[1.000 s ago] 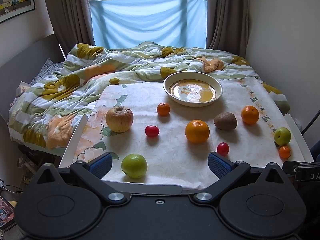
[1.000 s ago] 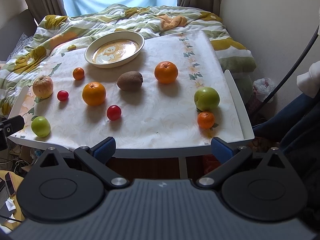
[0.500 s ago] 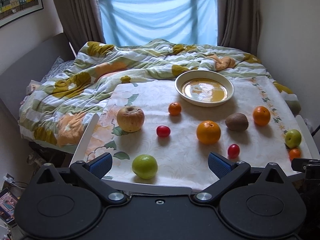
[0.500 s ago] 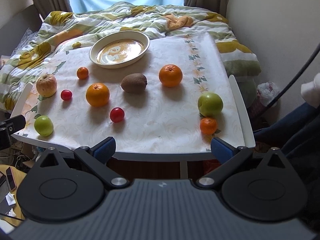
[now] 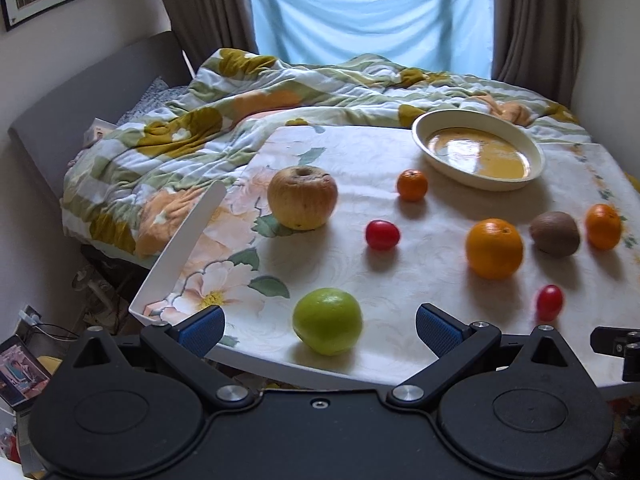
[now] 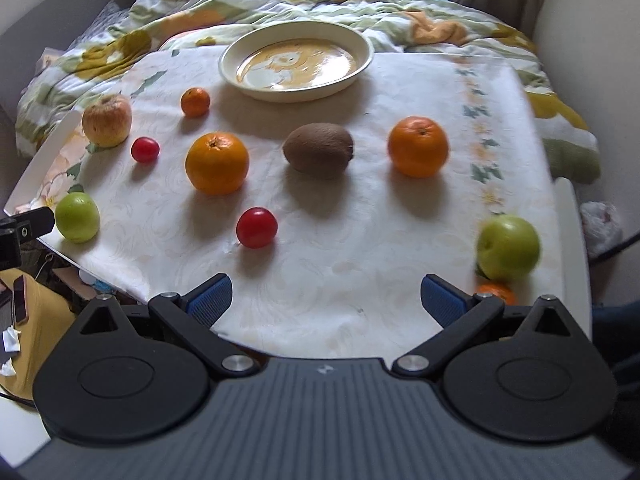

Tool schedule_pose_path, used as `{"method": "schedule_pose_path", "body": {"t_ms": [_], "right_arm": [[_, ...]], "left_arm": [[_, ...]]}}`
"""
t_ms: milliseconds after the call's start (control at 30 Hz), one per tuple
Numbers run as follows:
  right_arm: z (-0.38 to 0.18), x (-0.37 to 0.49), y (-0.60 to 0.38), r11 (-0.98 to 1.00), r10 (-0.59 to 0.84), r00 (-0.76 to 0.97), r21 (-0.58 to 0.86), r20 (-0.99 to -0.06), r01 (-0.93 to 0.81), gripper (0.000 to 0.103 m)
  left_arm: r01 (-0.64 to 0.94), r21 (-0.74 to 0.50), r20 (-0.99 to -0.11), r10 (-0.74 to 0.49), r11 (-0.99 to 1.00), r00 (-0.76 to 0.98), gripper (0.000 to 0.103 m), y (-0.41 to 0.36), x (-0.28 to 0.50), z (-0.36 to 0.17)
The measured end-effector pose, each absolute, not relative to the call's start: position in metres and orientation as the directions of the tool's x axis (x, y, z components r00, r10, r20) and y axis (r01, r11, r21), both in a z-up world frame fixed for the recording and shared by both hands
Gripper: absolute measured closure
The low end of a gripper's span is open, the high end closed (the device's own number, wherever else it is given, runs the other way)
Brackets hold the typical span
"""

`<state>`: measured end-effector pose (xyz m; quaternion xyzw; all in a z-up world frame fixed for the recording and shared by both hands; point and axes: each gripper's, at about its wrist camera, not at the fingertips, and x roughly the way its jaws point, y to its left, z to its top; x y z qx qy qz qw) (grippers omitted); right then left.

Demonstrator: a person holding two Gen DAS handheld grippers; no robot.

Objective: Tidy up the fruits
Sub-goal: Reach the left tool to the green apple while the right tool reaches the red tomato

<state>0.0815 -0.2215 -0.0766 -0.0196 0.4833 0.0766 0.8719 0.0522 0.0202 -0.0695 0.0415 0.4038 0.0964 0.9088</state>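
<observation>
We hold the left gripper (image 5: 318,326) low at six o'clock of its own view, level and pointing forward toward twelve. Its jaws stand wide apart, one blue pad (image 5: 200,328) at about seven o'clock and the other at about five, with nothing clamped between them. Our right gripper (image 6: 326,296) sits the same way in its view, tilted a little downward, jaws spread wide and bare. In the right wrist view the tip of the left gripper shows at nine o'clock; in the left wrist view the right gripper's tip shows at four o'clock.
</observation>
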Motion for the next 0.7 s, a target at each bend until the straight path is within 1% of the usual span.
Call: {"method": "schedule_pose_path", "body": {"t_ms": [100, 267, 400, 433, 533, 600, 633, 700], "right_arm": [[-0.090, 0.090, -0.213, 0.980, 0.146, 0.522, 0.052, -0.841, -0.191, 0.000], [-0.107, 0.103, -0.198, 0.967, 0.179, 0.525, 0.051, -0.832, -0.248, 0.000], [-0.114, 0.110, -0.187, 0.963, 0.189, 0.541, 0.049, -0.819, -0.263, 0.000], [-0.116, 0.111, -0.185, 0.963, 0.194, 0.543, 0.052, -0.817, -0.266, 0.000], [-0.119, 0.114, -0.180, 0.959, 0.205, 0.546, 0.056, -0.812, -0.278, 0.000], [-0.120, 0.115, -0.177, 0.958, 0.202, 0.552, 0.046, -0.809, -0.283, 0.000], [-0.121, 0.115, -0.175, 0.958, 0.201, 0.556, 0.043, -0.807, -0.283, 0.000], [-0.122, 0.116, -0.173, 0.958, 0.199, 0.556, 0.040, -0.807, -0.284, 0.005]], "left_arm": [[-0.135, 0.185, -0.722, 0.228, 0.973, 0.654, 0.000, 0.022, 0.061, -0.082], [-0.115, 0.183, -0.735, 0.213, 0.976, 0.644, 0.002, 0.025, 0.072, -0.099], [-0.093, 0.208, -0.742, 0.219, 0.974, 0.633, 0.012, 0.022, 0.079, -0.110], [-0.091, 0.204, -0.745, 0.215, 0.975, 0.632, 0.012, 0.022, 0.080, -0.113], [-0.085, 0.167, -0.754, 0.183, 0.982, 0.631, 0.019, 0.025, 0.082, -0.118], [-0.081, 0.159, -0.760, 0.174, 0.984, 0.626, 0.028, 0.026, 0.083, -0.121], [-0.077, 0.157, -0.762, 0.170, 0.985, 0.624, 0.030, 0.026, 0.083, -0.123], [-0.070, 0.153, -0.768, 0.163, 0.986, 0.620, 0.042, 0.027, 0.085, -0.125]]}}
